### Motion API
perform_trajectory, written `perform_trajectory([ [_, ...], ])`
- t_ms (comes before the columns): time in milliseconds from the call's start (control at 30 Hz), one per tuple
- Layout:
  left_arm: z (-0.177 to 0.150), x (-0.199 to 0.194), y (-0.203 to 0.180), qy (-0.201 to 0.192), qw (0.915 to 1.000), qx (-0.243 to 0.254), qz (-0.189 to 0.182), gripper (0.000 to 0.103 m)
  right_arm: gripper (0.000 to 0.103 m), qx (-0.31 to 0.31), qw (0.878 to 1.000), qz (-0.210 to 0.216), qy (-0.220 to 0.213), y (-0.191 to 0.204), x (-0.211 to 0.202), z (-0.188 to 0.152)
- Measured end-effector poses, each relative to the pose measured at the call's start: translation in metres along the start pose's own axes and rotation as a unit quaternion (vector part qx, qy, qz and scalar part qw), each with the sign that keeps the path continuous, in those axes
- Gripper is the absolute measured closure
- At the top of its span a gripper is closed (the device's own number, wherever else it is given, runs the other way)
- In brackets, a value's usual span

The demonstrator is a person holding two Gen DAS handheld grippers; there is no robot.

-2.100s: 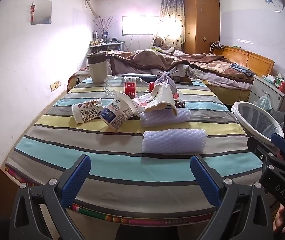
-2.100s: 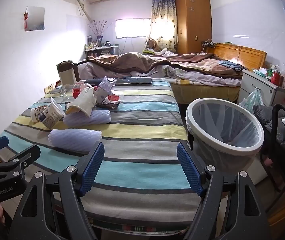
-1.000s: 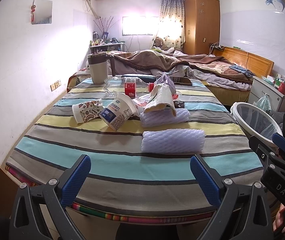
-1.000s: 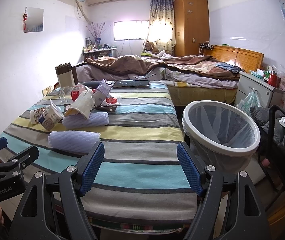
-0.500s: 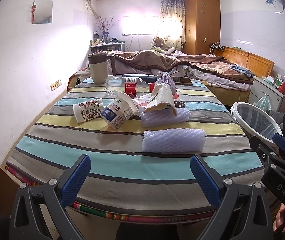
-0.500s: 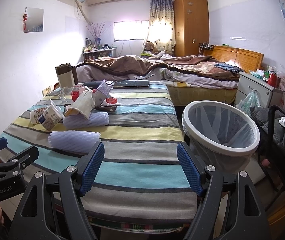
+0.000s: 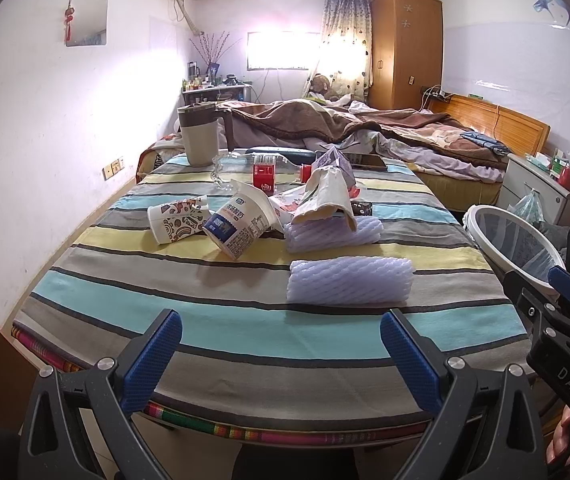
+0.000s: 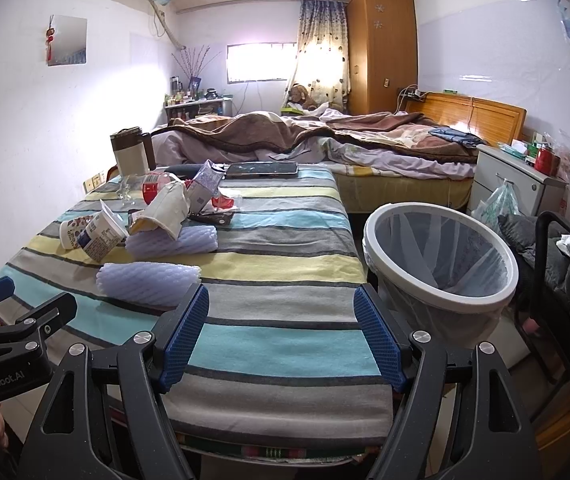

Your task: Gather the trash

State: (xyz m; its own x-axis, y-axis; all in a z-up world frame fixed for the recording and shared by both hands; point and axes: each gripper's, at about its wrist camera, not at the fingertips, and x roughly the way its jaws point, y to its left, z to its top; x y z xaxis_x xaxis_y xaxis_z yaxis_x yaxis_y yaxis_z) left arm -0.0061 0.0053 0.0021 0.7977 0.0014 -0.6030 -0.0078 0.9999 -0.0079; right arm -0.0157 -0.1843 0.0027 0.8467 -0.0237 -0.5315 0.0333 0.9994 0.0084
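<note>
Currently the left gripper (image 7: 281,346) and right gripper (image 8: 281,334) both hang spread wide, grasping nothing. 2 foam sleeves: nearest foam sleeve (image 7: 349,281) lies just ahead of the left jaws on the striped table (image 7: 221,320); bin (image 8: 441,256) stands right of the right jaws.

Foam nets: we count two, a near foam net (image 7: 350,282) and a far foam net (image 7: 335,233).
Paper cups: we see two, a patterned cup (image 7: 175,219) and a blue-labelled cup (image 7: 241,222).
Plastic bottles: we make out one bottle (image 7: 263,170).
Trash bins: we count one bin (image 8: 441,295).
Kettles: we see one kettle (image 7: 200,134).
Tablets: we count one tablet (image 8: 261,168).
</note>
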Motion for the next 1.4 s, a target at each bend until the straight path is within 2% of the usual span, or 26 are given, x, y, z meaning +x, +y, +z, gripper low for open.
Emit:
perform_trajectory([
  [867,0.000,0.002,0.002,0.006,1.0000,-0.001,0.001,0.002,0.027,0.000,1.000,-0.001,0.002,-0.001,0.002,-0.001],
  [1067,0.003,0.008,0.009,0.010,0.9999,-0.004,-0.010,0.002,0.027,-0.005,1.000,0.000,0.004,-0.001,0.006,-0.001],
  [1233,0.005,0.023,0.036,0.030,0.9991,-0.014,-0.028,0.002,0.027,-0.018,0.999,0.026,0.010,0.006,0.018,0.001],
  [1400,0.014,0.033,0.072,0.031,0.9988,-0.038,0.006,0.002,0.027,-0.050,0.996,0.071,0.021,0.025,0.031,0.004],
])
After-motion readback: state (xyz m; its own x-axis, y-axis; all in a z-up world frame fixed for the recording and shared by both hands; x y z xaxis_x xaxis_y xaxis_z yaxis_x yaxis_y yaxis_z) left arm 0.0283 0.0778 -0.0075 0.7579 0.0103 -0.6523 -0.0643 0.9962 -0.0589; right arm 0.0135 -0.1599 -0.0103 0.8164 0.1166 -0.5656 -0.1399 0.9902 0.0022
